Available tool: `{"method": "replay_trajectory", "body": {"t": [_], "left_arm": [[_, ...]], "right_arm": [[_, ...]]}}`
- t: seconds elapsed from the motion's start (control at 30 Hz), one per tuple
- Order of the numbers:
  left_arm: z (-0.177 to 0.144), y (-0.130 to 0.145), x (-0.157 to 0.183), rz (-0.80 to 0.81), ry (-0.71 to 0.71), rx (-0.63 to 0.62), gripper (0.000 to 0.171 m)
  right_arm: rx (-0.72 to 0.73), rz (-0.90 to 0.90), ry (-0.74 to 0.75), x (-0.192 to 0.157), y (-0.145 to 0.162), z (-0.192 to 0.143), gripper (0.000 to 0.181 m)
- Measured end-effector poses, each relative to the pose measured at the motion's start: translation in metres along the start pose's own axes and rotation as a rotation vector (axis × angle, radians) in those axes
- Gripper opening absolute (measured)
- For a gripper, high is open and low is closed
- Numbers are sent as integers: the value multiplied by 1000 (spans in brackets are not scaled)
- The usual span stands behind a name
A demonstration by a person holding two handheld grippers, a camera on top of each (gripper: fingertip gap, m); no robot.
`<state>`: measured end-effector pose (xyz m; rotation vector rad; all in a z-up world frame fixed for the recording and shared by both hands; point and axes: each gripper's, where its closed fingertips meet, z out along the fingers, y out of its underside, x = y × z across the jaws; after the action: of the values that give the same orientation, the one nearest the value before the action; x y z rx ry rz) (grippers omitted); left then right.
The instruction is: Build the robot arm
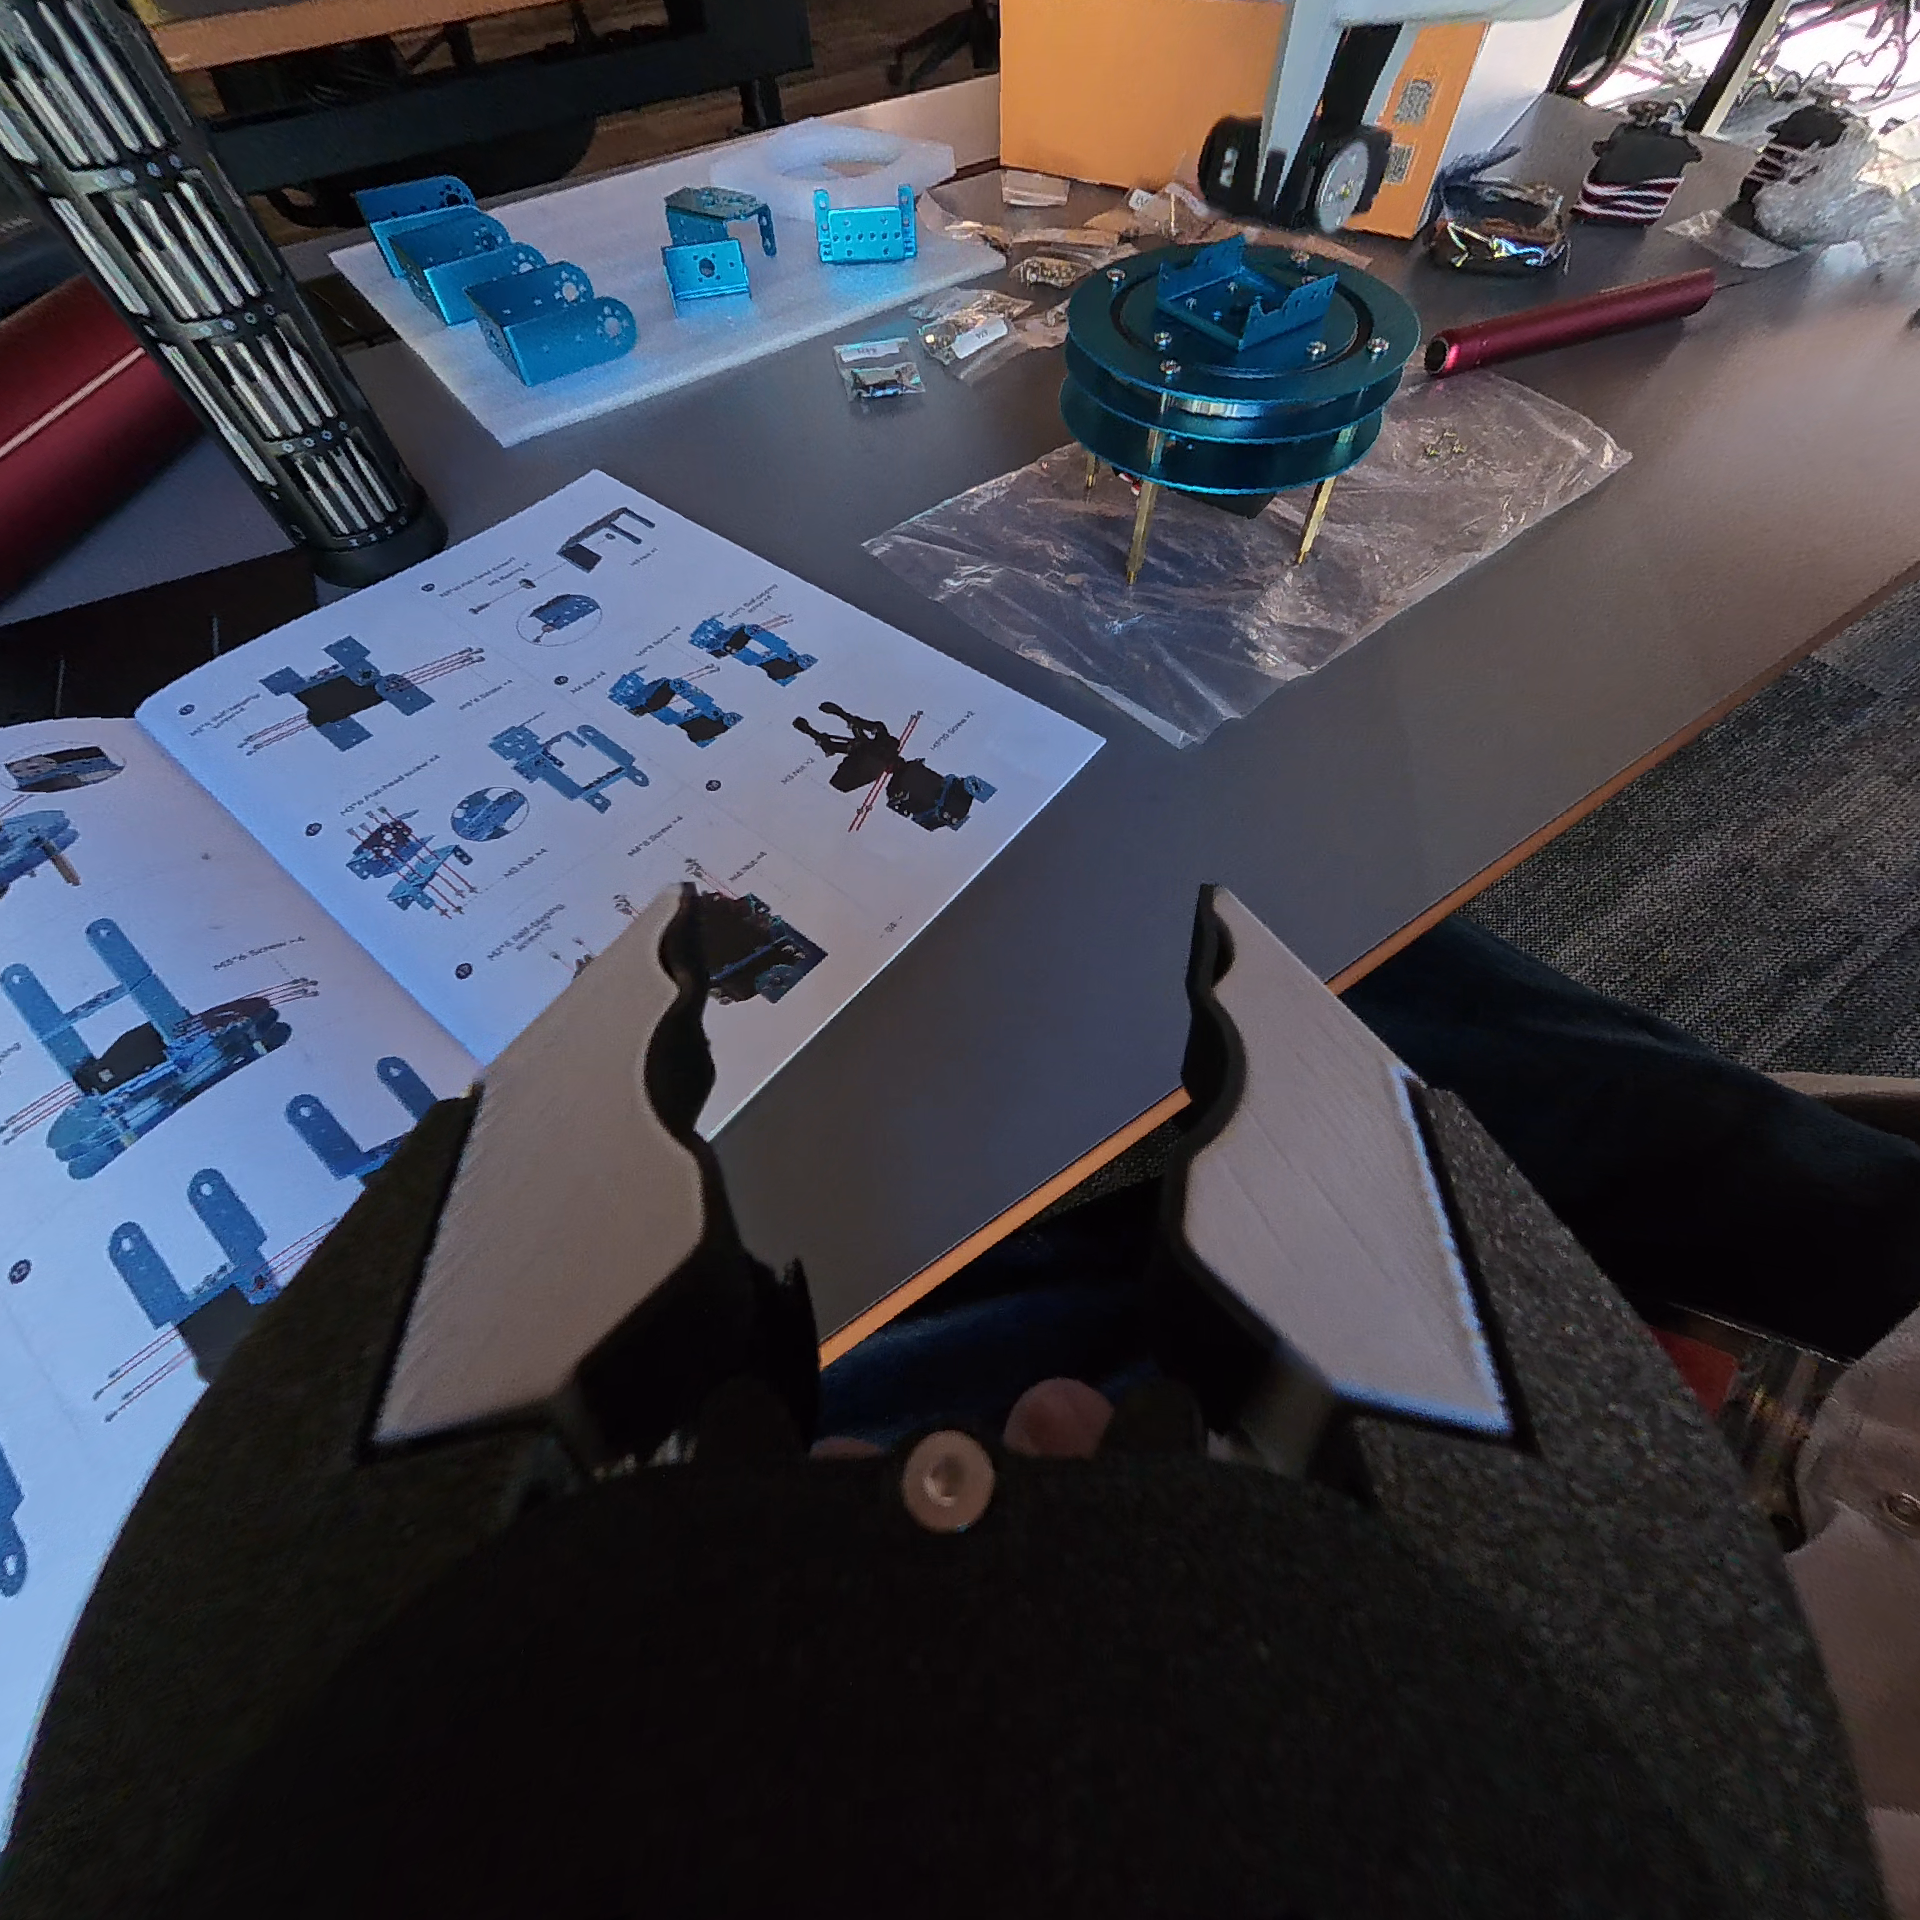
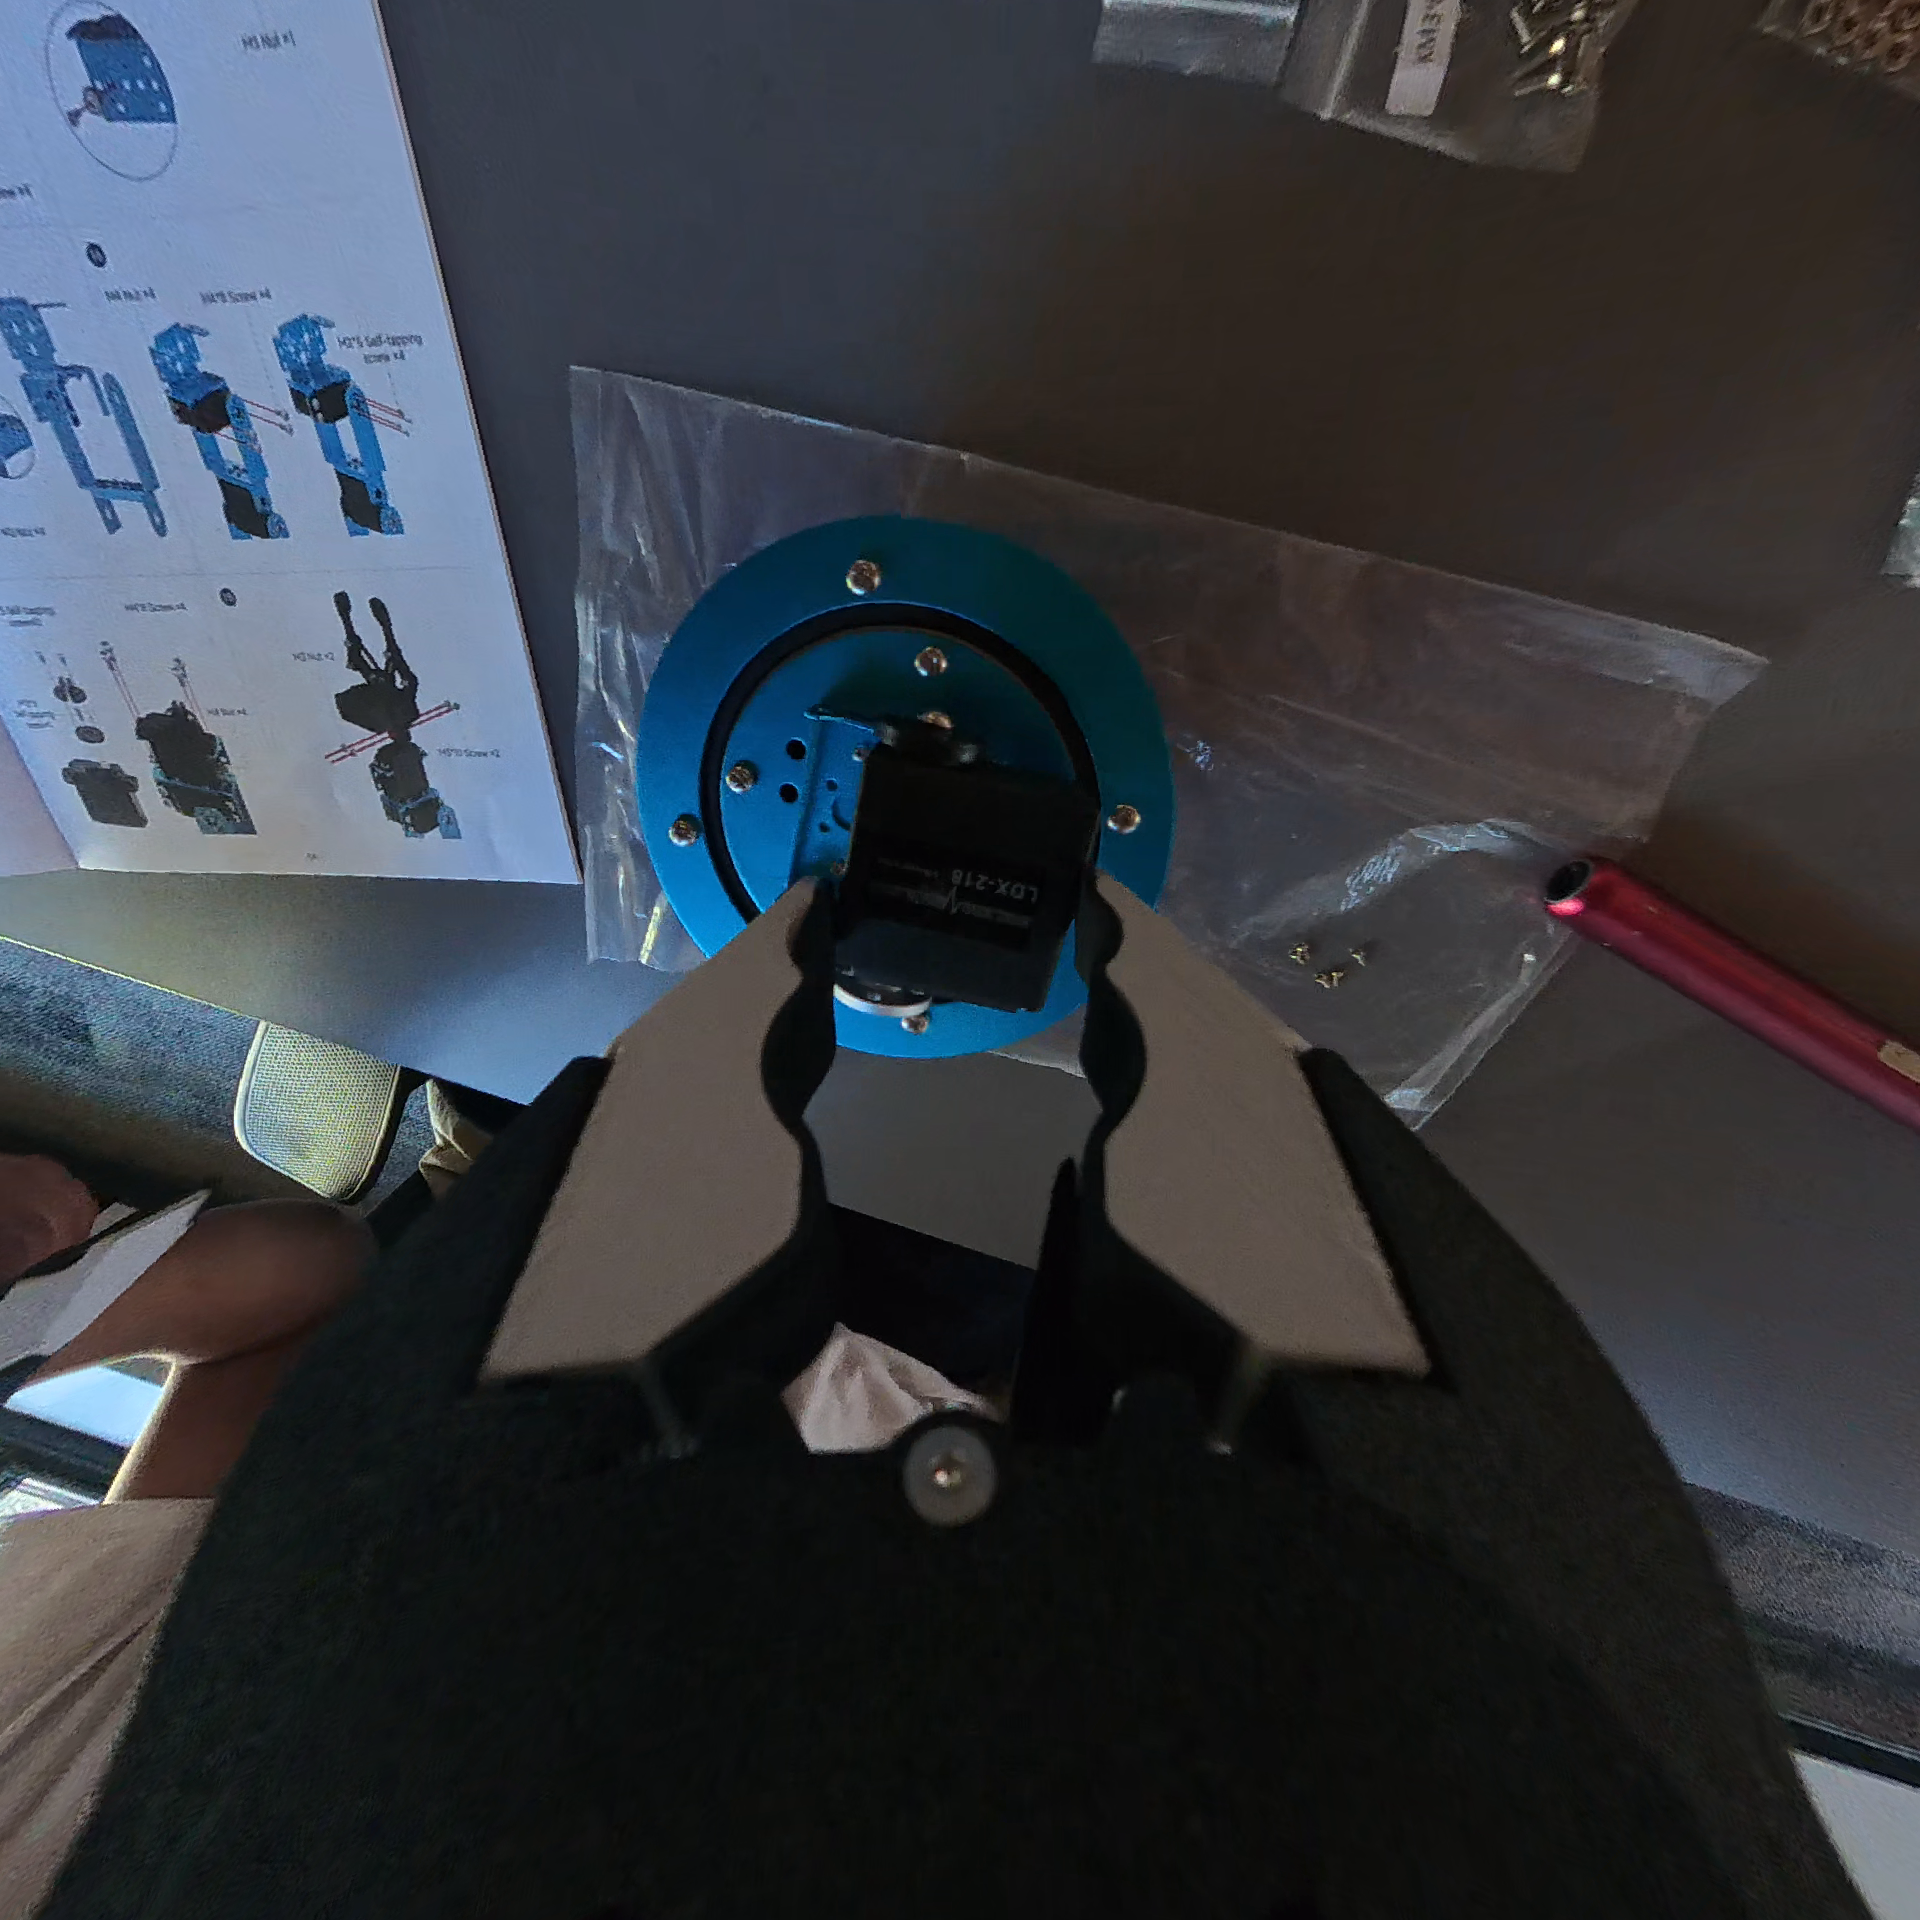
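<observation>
My right gripper [image 2: 956,896] is shut on a black servo [image 2: 961,873] and holds it just above a blue round base [image 2: 686,717]. The base has a blue bracket on top and stands on brass legs on a clear plastic bag [image 2: 1351,675]. In the left wrist view the base [image 1: 1242,384] is at the far right, with the right gripper and its servo [image 1: 1294,166] hanging over it. My left gripper [image 1: 943,899] is open and empty, low over the table's near edge beside an open instruction booklet [image 1: 623,727].
Blue brackets [image 1: 499,281] lie on a white foam sheet [image 1: 665,343]. Small bags of screws [image 1: 935,332], a red tube [image 1: 1569,317], an orange box [image 1: 1122,94] and a black ribbed cylinder [image 1: 208,291] stand around. Loose screws [image 2: 1325,961] lie on the bag. A person's leg [image 1: 1610,1091] is beyond the edge. Spacing between my two grippers at the tips: around 30 centimetres. From the left gripper's tips to the black ribbed cylinder [image 1: 208,291] is close to 30 centimetres.
</observation>
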<state>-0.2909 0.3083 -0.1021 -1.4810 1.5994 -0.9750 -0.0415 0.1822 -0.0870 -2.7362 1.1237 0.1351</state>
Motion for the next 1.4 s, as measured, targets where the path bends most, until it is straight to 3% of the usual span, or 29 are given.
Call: {"method": "replay_trajectory", "body": {"t": [0.5, 0.67, 0.77, 0.9, 1.0, 1.23, 1.4], "left_arm": [[0, 3, 4, 2, -2, -7, 93], [0, 2, 4, -4, 19, 6, 93], [-1, -2, 8, 5, 55, 12, 93], [-5, -8, 16, 13, 139, 35, 93], [-11, -13, 18, 11, 188, 63, 93], [-10, -27, 9, -107, 299, 113, 92], [4, -17, -8, -154, 273, 67, 92]], "right_arm": [[0, -55, -37, -6, -2, -8, 44], [118, -464, 13, -15, -18, -17, 43], [170, -900, -50, -27, -11, -22, 44], [165, -1204, -138, -20, 2, -22, 43], [239, -1475, -223, -23, 12, -23, 44], [405, -1716, -482, -31, 19, -38, 44], [414, -1790, -531, -26, 4, -37, 45]]}}
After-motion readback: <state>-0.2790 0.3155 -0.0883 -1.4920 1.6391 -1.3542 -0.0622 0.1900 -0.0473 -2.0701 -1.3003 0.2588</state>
